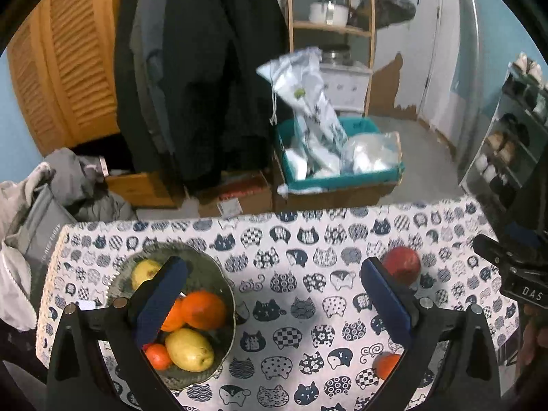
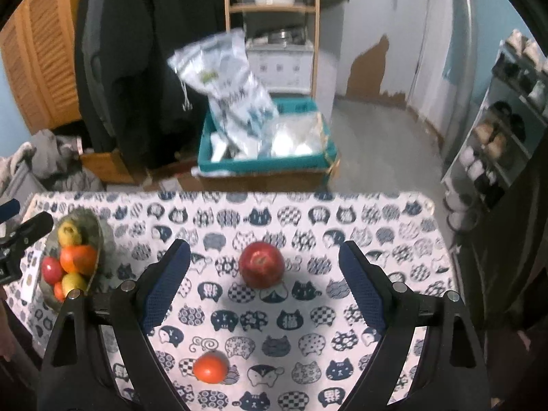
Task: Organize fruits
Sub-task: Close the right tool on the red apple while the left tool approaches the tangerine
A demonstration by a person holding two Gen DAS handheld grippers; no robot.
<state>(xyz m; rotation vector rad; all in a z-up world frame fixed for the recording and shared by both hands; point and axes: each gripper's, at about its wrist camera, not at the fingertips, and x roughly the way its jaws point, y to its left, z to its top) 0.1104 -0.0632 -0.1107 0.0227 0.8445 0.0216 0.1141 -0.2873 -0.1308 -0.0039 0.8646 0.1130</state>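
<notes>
A grey-green bowl [image 1: 219, 274] on the cat-print tablecloth [image 1: 291, 308] holds oranges [image 1: 203, 310], yellow fruit [image 1: 189, 349] and a small tangerine. It also shows at the left in the right wrist view [image 2: 99, 236]. A red apple [image 2: 262, 264] and a small tangerine [image 2: 211, 366] lie loose on the cloth. My right gripper [image 2: 263, 263] is open, above the apple, which sits between its fingers. My left gripper [image 1: 274, 294] is open and empty, its left finger over the bowl; the apple [image 1: 401, 265] lies beyond its right finger.
Beyond the table's far edge stand a teal crate [image 2: 267, 167] with plastic bags, hanging dark coats [image 2: 144, 51] and a wooden shelf unit [image 2: 274, 7]. A shoe rack [image 2: 496, 130] stands at the right. Clothes lie piled at the left [image 1: 51, 188].
</notes>
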